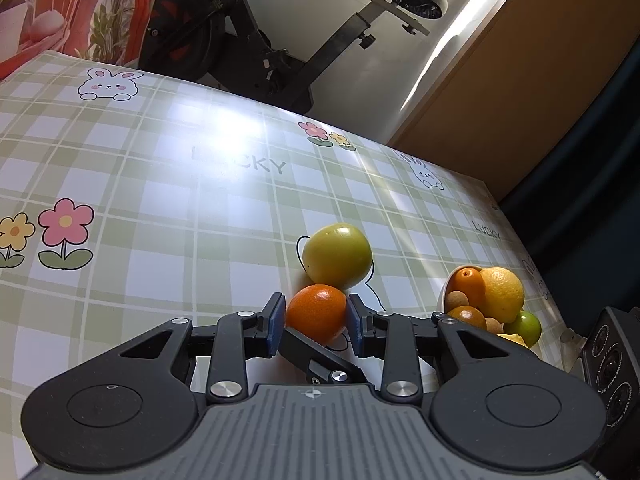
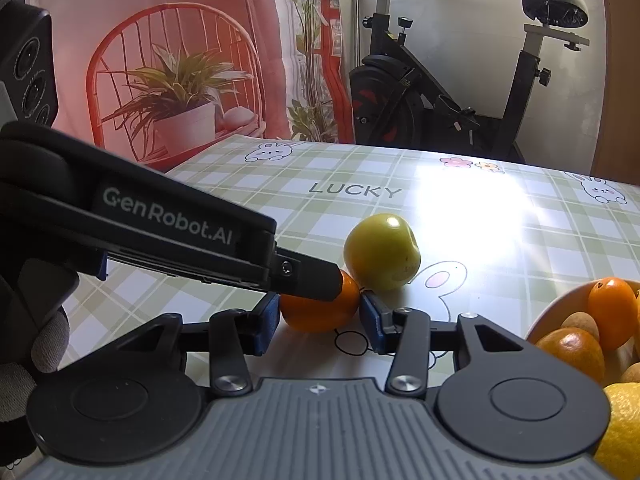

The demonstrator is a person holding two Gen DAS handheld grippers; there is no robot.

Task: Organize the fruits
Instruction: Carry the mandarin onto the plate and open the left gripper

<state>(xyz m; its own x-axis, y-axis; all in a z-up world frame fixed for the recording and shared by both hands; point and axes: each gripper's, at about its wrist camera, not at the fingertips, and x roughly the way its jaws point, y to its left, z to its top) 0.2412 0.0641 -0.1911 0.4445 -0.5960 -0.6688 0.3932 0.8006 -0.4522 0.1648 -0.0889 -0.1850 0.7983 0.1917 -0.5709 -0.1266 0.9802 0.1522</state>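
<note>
An orange (image 1: 317, 312) lies on the checked tablecloth, touching a yellow-green apple (image 1: 337, 255) just behind it. My left gripper (image 1: 316, 322) has a blue pad on each side of the orange, touching it. In the right wrist view my right gripper (image 2: 320, 318) also straddles the orange (image 2: 320, 312); its pads stand slightly apart from the fruit. The left gripper's finger (image 2: 308, 280) lies across the top of the orange there. The apple (image 2: 382, 252) sits just beyond. A bowl (image 1: 448, 288) at the right holds oranges, a lemon (image 1: 502, 294), a lime and small brown fruits.
The tablecloth (image 1: 160, 200) with rabbit and flower prints stretches far and left. An exercise bike (image 2: 440, 92) stands behind the table's far edge. A red chair and a potted plant (image 2: 180, 100) are at the back left. The bowl (image 2: 552, 316) is close on my right.
</note>
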